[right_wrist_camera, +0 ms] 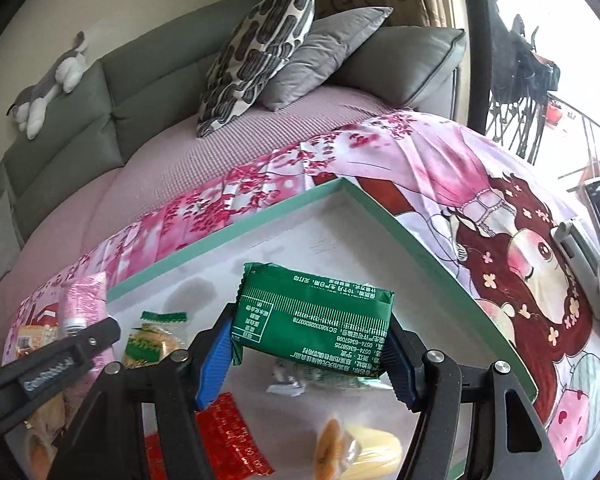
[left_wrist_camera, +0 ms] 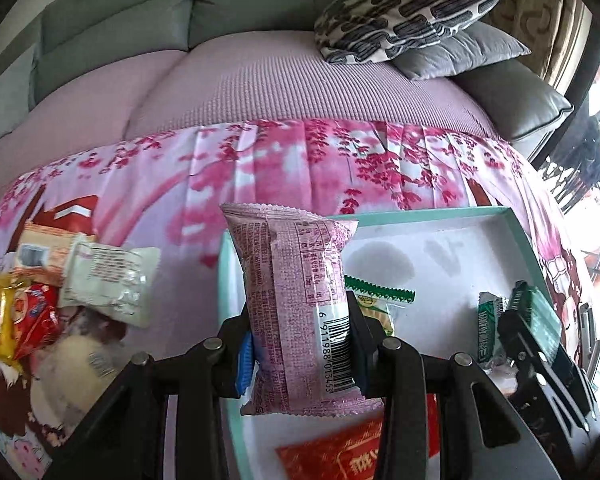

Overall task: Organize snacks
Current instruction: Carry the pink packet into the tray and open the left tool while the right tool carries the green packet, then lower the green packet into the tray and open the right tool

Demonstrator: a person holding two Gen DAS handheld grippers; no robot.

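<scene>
Your left gripper (left_wrist_camera: 300,344) is clenched on the pink packet (left_wrist_camera: 296,312), holding it across its width so that its long axis stands upright along the fingers. The packet hangs right over the near-left rim of the teal tray (left_wrist_camera: 516,236), half above the tray's white floor and half above the flowered sheet (left_wrist_camera: 292,160) on the bed. The coming move turns on that line: the open floor lies ahead and to the right of the packet, so you likely need to carry it that way before letting go, or it may drop on the rim.

Your right gripper (right_wrist_camera: 312,340) is grasping the green packet (right_wrist_camera: 312,320), pads on its 2 short ends, its long axis lying crosswise. It hangs well inside the tray, over bare white floor, so this hand looks nearer to a clean release.

Already in the tray lie a red packet (right_wrist_camera: 228,436), a yellow snack (right_wrist_camera: 360,452) and a green-edged cracker pack (right_wrist_camera: 156,340). The loose snack pile (left_wrist_camera: 48,300) waits on the sheet to the left.
</scene>
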